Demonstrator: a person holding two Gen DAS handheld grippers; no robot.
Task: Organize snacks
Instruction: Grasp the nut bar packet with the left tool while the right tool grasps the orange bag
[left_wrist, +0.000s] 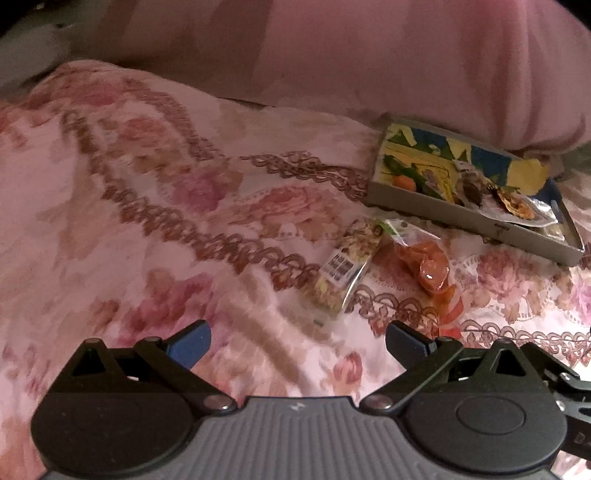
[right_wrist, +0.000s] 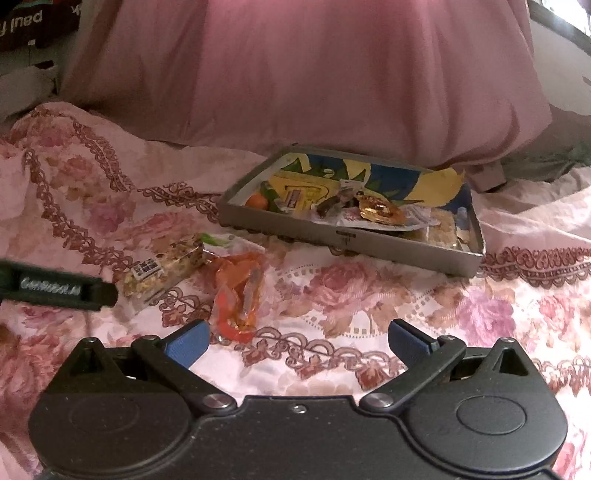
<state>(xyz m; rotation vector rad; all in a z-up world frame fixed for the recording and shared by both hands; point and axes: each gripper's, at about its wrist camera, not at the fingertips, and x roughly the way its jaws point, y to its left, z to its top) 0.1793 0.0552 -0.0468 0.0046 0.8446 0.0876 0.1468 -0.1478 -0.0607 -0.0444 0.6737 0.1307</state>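
Note:
A clear packet of mixed nuts (left_wrist: 343, 271) (right_wrist: 162, 267) lies on the floral bedspread, touching an orange snack packet (left_wrist: 424, 262) (right_wrist: 238, 291) on its right. Behind them a shallow grey tray (left_wrist: 436, 206) (right_wrist: 391, 247) with a yellow and blue lining holds several snack packets. My left gripper (left_wrist: 297, 343) is open, empty, hovering just short of the nut packet. My right gripper (right_wrist: 297, 341) is open and empty too, with the orange packet near its left finger. The left gripper's finger (right_wrist: 55, 286) shows at the left edge of the right wrist view, close to the nut packet.
A large pink pillow (right_wrist: 332, 81) rises right behind the tray. The floral bedspread (left_wrist: 147, 221) is rumpled, with folds at the left. A dark bag with white lettering (right_wrist: 26, 22) sits at the far left corner.

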